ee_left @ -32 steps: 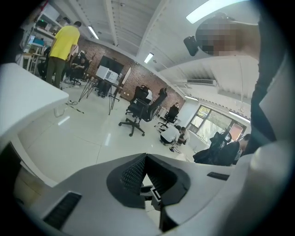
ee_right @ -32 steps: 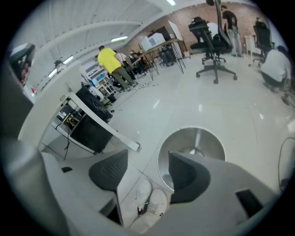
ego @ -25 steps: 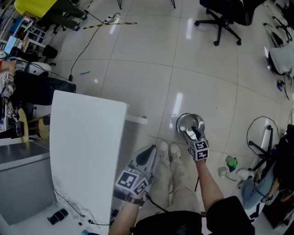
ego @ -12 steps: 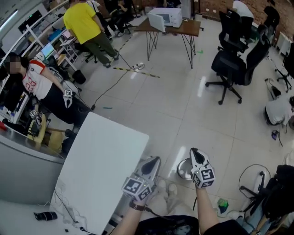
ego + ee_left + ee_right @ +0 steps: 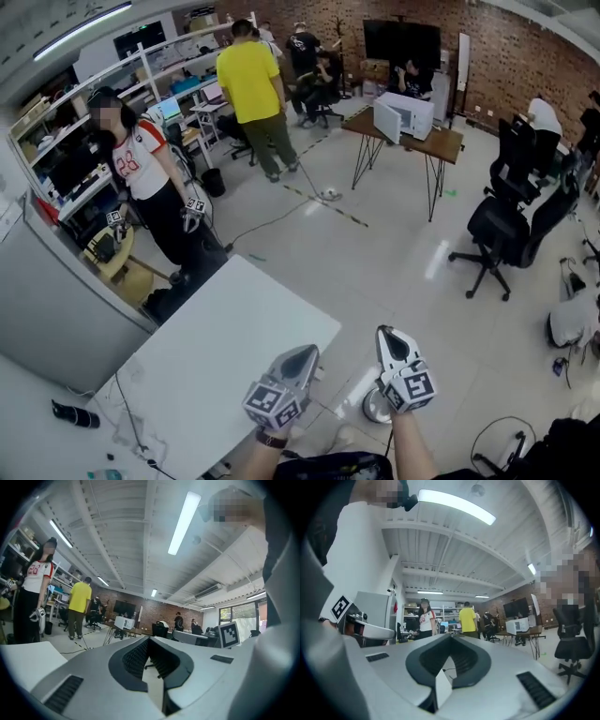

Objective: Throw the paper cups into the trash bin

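Metal trash bin (image 5: 371,409), below right claw (image 5: 387,332)

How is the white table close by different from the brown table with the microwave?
The white table has a white top; the brown table has a brown one. The brown table carries a microwave; the white table does not. The white table stands near; the brown table stands far across the room. Both tops are flat.
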Action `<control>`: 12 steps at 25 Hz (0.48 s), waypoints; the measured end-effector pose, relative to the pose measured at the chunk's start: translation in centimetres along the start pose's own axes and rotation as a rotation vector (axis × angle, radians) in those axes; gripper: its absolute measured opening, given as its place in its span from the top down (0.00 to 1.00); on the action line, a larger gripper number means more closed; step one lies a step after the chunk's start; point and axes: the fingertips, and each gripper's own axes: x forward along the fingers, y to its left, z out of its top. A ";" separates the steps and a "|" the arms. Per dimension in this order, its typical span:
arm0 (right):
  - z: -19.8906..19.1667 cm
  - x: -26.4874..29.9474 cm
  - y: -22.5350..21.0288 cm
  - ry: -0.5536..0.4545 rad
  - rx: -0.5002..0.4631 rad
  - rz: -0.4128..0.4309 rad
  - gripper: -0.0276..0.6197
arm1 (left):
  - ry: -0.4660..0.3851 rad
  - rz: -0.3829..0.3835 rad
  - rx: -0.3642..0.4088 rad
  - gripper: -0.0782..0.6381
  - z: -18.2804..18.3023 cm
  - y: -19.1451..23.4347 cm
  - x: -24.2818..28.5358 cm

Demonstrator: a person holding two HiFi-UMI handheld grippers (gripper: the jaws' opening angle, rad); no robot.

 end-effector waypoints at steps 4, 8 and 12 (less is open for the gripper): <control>1.0 5.1 6.4 -0.016 0.010 0.136 0.95 | -0.039 0.121 -0.010 0.89 1.5 4.9 -5.5; 1.5 10.3 15.2 0.010 0.031 0.299 0.95 | -0.086 0.264 -0.028 0.89 3.0 10.1 -11.9; 1.1 13.5 24.6 0.016 0.042 0.487 0.95 | -0.139 0.412 -0.025 0.89 4.0 14.3 -19.2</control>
